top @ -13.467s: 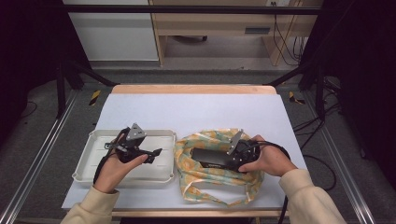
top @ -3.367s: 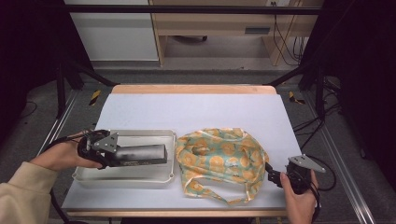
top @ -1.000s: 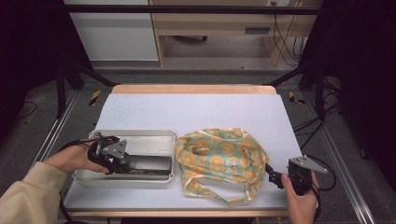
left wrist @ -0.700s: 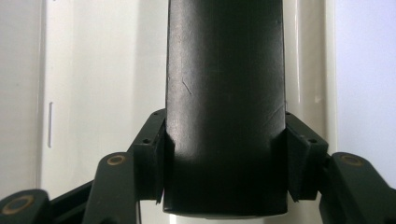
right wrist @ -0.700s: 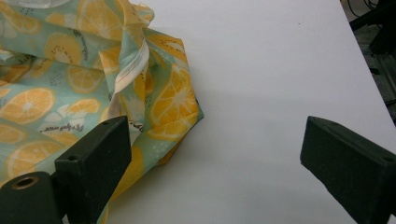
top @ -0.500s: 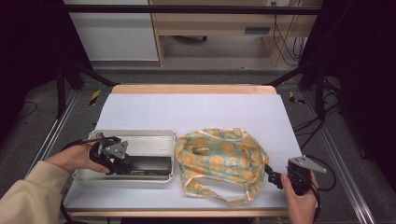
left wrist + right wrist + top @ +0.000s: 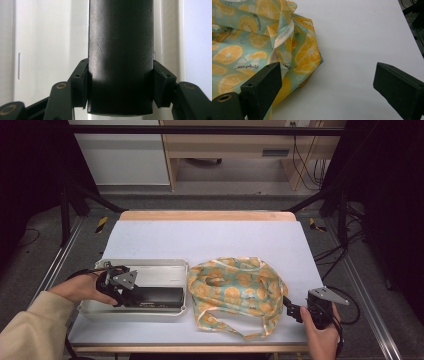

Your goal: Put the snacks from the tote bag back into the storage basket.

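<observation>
White tabletop (image 7: 210,240) carries a metal tray (image 7: 165,267) beside an orange-print cloth bag (image 7: 235,287). Left claw (image 7: 127,295) clamps a black box (image 7: 120,55) lying inside the tray. Right claw (image 7: 324,82) gapes empty, one jaw over the bag's edge.

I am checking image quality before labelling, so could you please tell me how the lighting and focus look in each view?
High view: white table evenly lit, surroundings dark, metal tray rim slightly glary. Left gripper view: tray washed out bright, long black box dark but sharp between the jaws of the left gripper. Right gripper view: orange-print cloth bag crisp, right gripper jaws slightly soft.
</observation>
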Demonstrator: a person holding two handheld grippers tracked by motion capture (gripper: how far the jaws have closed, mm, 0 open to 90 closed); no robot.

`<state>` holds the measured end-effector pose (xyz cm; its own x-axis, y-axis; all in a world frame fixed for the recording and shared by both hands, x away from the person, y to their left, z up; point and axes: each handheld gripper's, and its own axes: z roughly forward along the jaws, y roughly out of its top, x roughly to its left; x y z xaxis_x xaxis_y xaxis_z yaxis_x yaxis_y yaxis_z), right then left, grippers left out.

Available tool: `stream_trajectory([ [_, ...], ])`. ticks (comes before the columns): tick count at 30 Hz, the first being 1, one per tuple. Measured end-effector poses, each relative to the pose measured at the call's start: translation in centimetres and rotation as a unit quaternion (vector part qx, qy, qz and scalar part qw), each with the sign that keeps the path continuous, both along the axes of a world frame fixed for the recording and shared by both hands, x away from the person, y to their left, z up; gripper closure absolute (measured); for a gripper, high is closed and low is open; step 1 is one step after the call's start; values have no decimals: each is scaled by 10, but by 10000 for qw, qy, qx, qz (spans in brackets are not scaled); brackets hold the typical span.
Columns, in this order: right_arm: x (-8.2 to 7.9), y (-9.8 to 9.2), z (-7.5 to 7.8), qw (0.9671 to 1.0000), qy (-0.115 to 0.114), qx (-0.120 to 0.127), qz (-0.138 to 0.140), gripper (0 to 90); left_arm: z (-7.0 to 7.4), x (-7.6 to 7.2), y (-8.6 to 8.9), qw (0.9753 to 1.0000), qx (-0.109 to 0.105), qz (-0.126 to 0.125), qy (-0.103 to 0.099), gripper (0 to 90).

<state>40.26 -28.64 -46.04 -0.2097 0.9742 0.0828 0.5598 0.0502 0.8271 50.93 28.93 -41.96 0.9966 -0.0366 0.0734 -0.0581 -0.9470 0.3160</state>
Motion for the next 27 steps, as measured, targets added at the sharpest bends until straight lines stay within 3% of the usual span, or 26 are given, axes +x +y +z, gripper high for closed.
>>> stream_trajectory([
  [7, 0, 0, 0, 10000, -5, -20, 15, 86, 0, 0, -1, 9998, 99, 152, 42, 306],
  [16, 0, 0, -1, 10000, 24, 6, 21, 86, 8, -3, 2, 9988, -86, 472, -3, 157],
  [24, 0, 0, -1, 10000, 38, 16, 18, 85, 16, -9, 0, 9981, -188, 574, -127, 99],
  [27, 0, 0, -1, 10000, 32, 15, 15, 84, 22, -11, 0, 9968, -336, 692, -200, 92],
])
